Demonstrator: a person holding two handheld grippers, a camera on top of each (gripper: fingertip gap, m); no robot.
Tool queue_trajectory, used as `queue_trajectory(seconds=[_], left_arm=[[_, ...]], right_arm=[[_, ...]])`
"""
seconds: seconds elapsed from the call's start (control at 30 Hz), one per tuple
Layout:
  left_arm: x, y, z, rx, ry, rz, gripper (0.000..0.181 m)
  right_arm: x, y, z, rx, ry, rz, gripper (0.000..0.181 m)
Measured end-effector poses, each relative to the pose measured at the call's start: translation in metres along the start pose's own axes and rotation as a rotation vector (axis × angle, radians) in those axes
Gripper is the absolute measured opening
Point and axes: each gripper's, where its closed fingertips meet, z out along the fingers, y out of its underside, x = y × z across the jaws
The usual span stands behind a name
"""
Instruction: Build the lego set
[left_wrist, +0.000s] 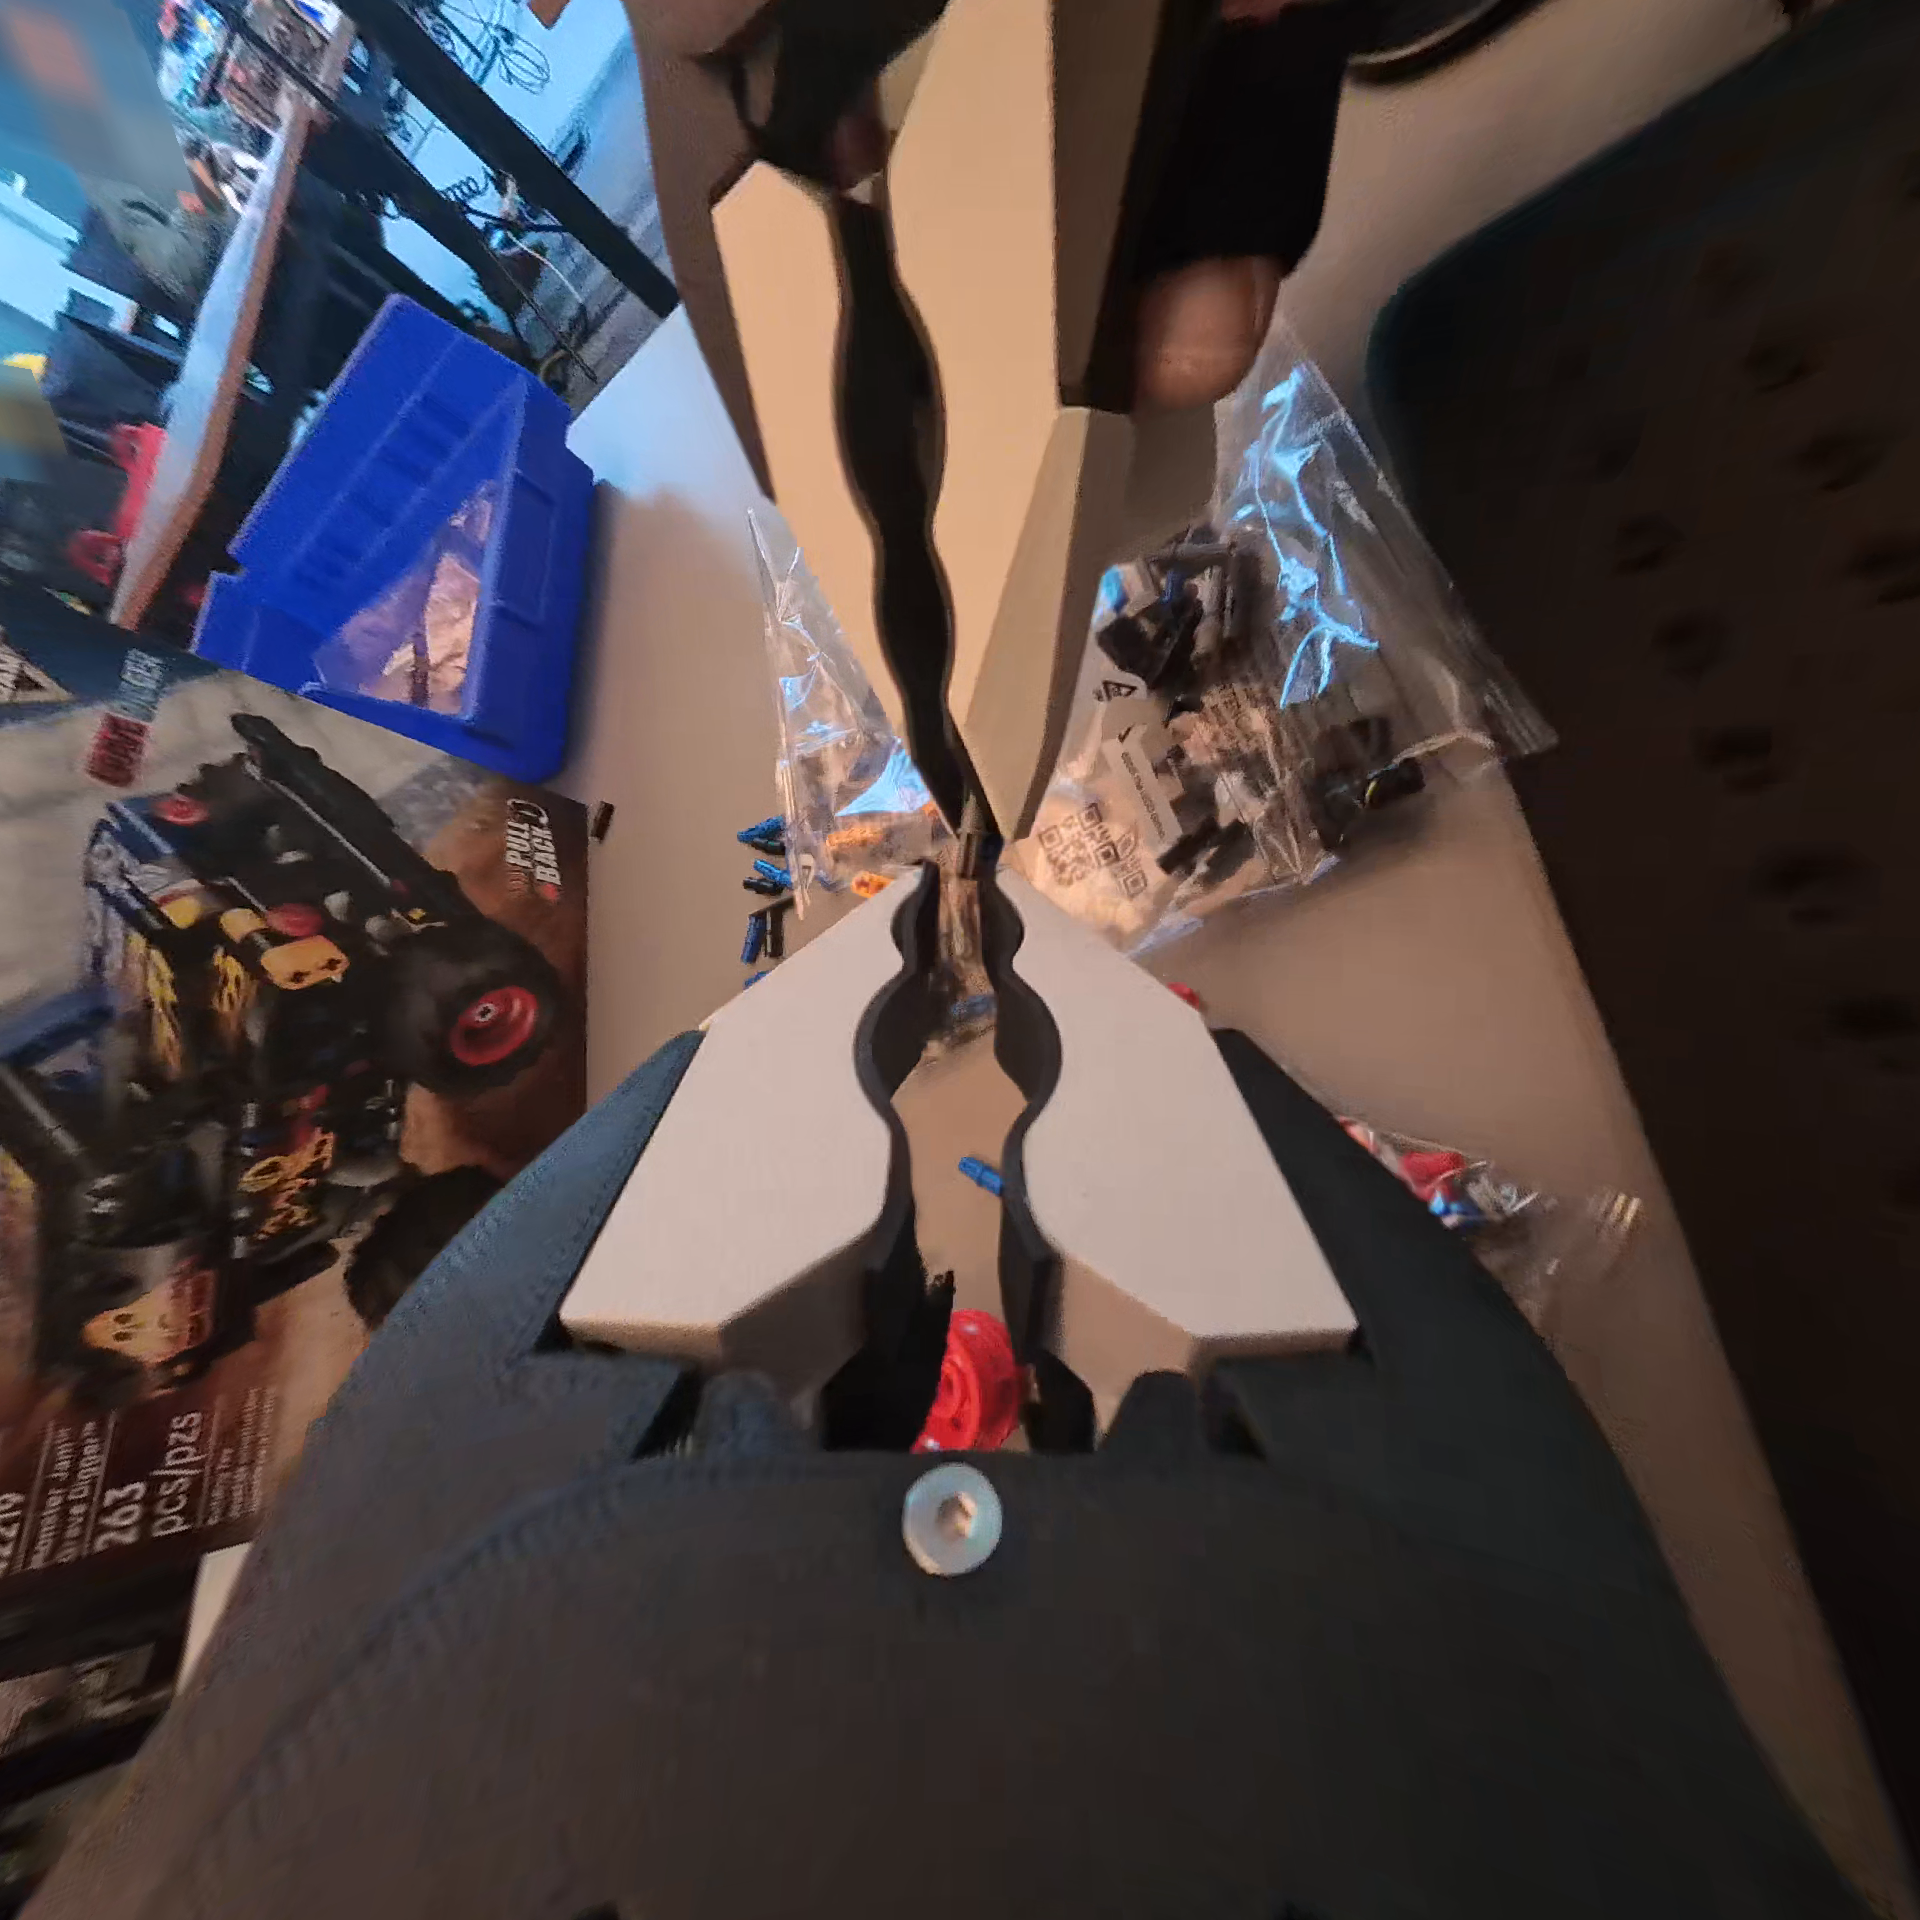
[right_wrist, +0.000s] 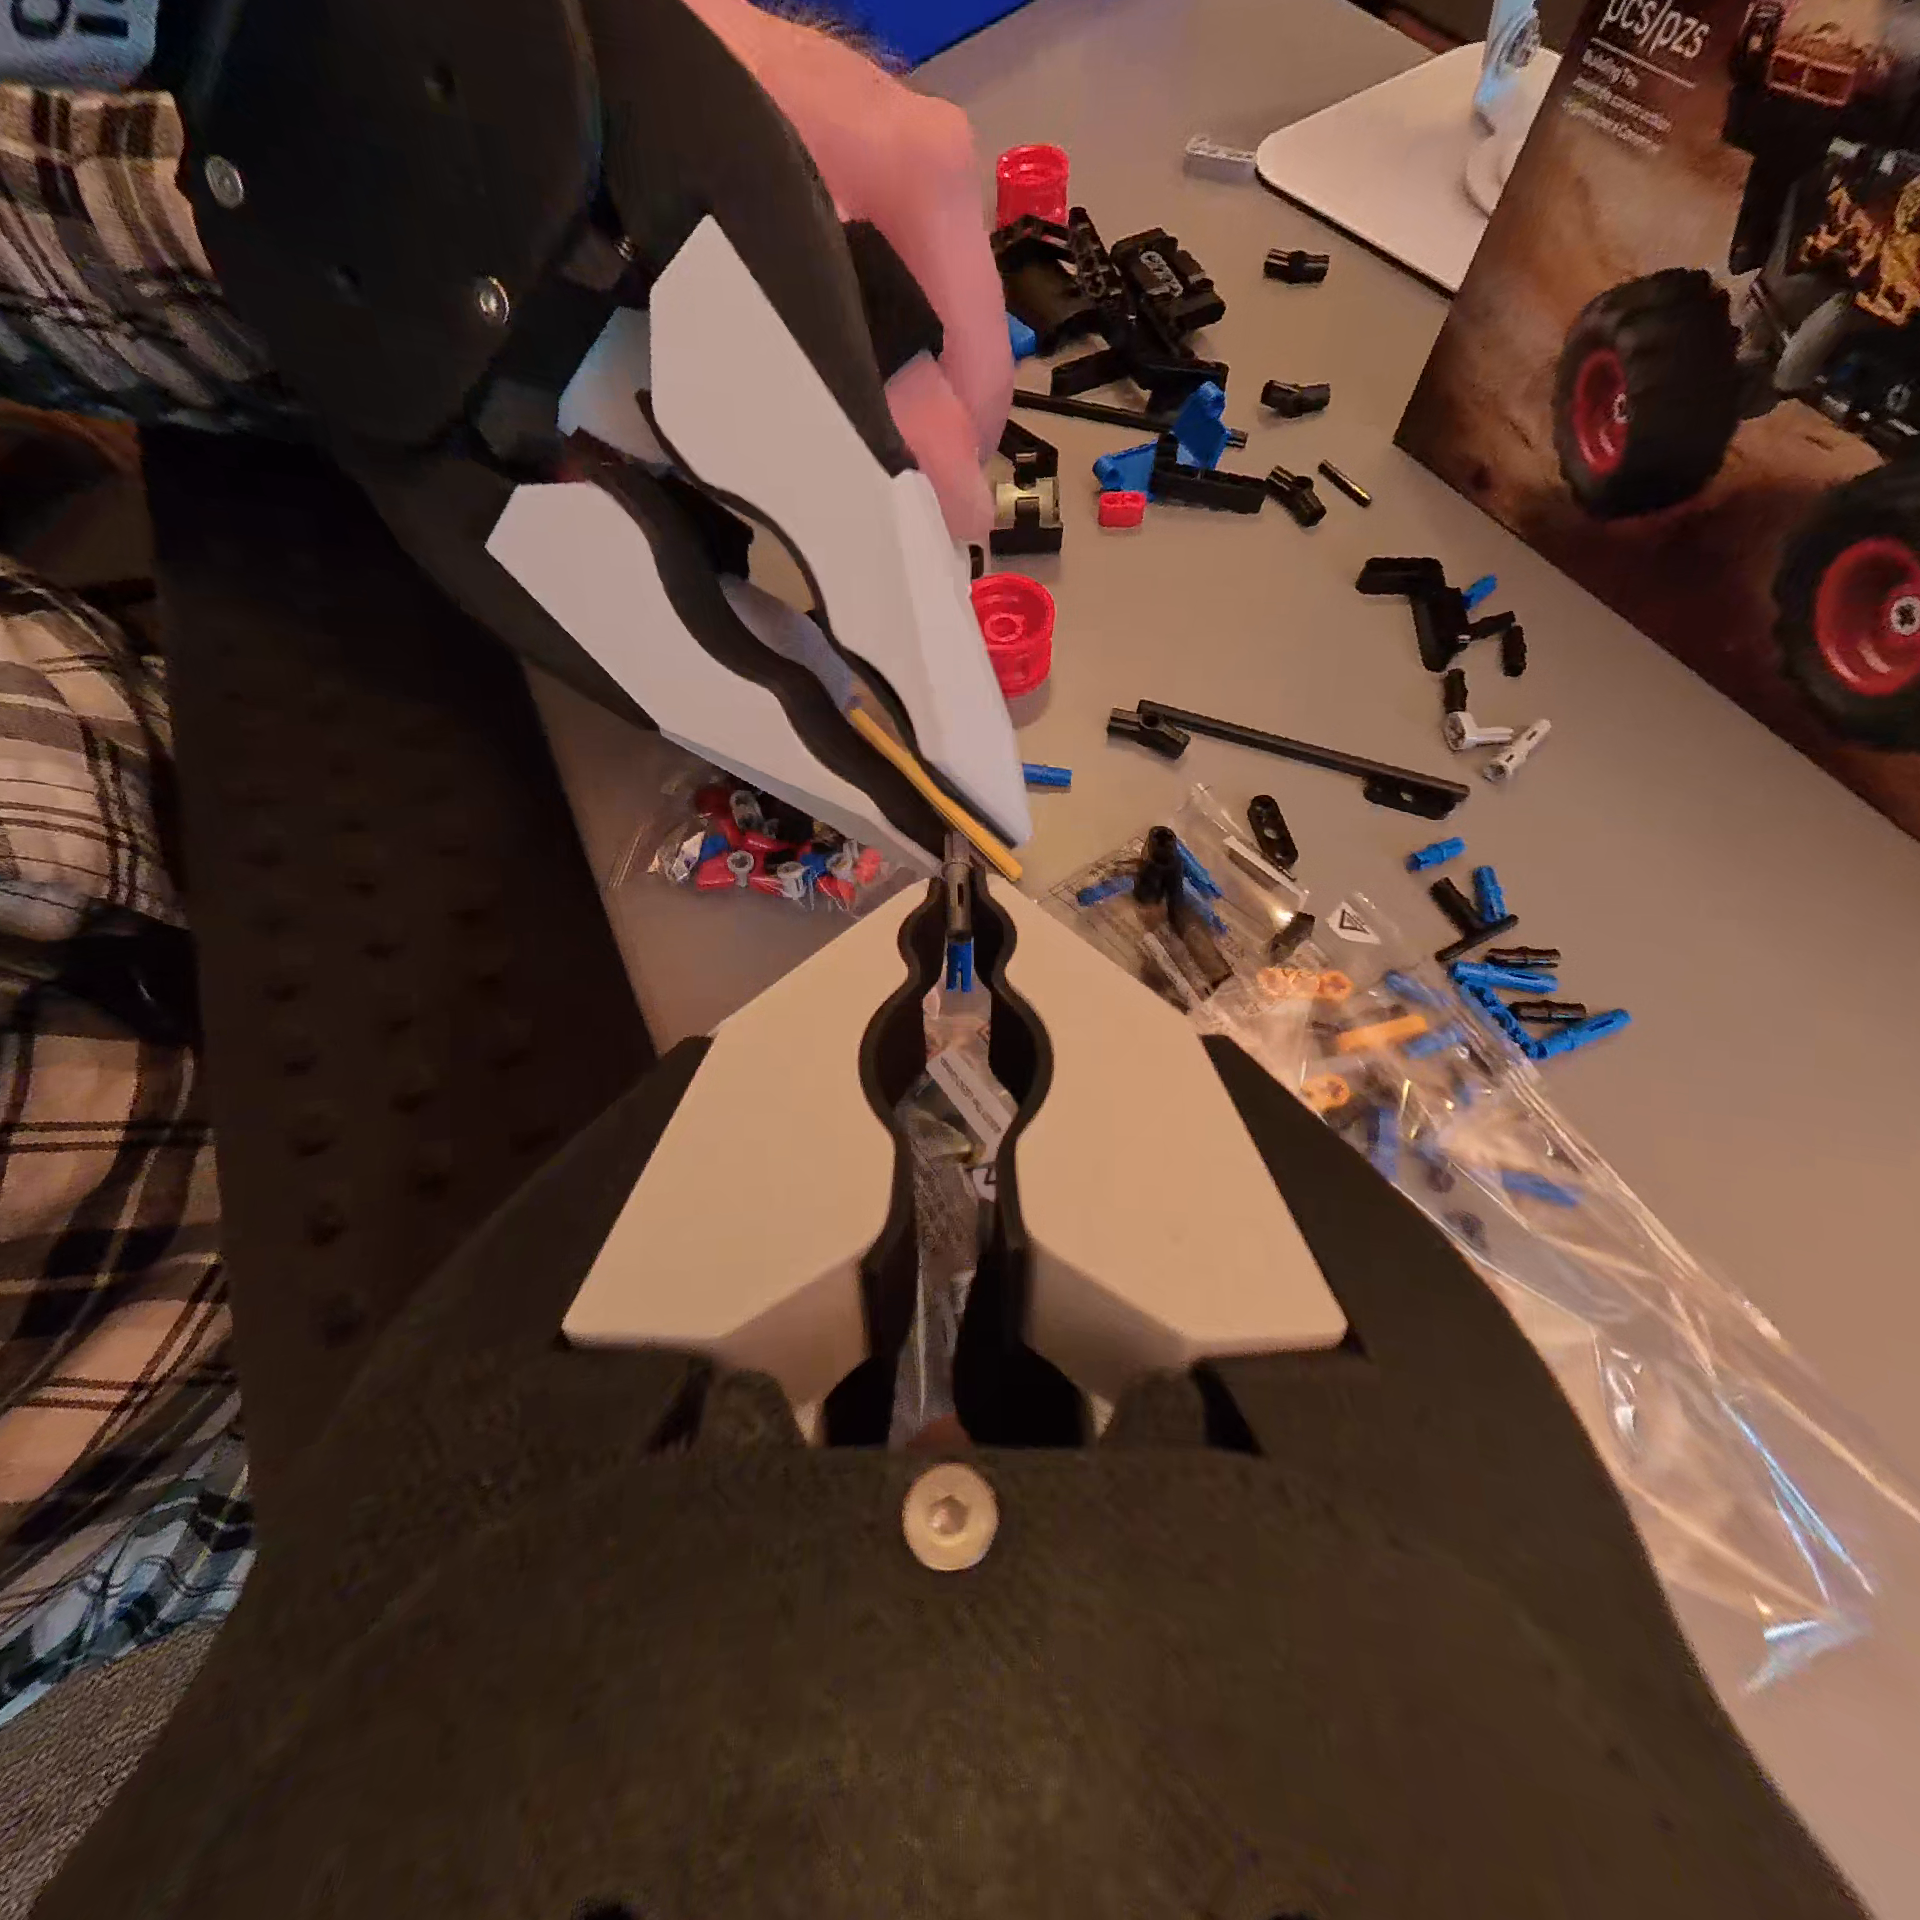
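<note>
Right gripper (right_wrist: 958, 925) jaws were closed on a small grey-and-blue pin piece (right_wrist: 958, 940); left gripper (right_wrist: 971, 831) clamped a yellow axle (right_wrist: 935, 795), tip to tip above the desk (right_wrist: 1299, 644). Slight misalignment could eject either part.

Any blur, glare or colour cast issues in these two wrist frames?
Left wrist view: edges smeared, blue bin soft, cool window light behind, glare on the parts bag. Right wrist view: warm cast, sharper; glare on the plastic bag, fisheye stretch at the corners.

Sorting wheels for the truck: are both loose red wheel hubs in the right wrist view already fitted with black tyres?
No, both red wheel hubs lie bare on the grey table, with no tyre around either one.
</note>
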Motion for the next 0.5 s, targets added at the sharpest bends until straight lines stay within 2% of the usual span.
queue_trajectory(seconds=[0.17,0.33,0.5], left_arm=[[0.002,0.004,-0.002,-0.013,-0.023,0.074,0.001],[0.0,0.01,-0.001,-0.055,-0.075,0.173,0.008],[-0.001,0.015,0.002,-0.104,-0.102,0.251,0.001]], right_arm=[[-0.002,-0.002,0.004,-0.038,0.005,-0.047,0.003],[0.0,-0.002,0.01,-0.105,0.033,-0.115,0.002],[0.001,-0.001,0.014,-0.156,0.057,-0.176,0.002]])
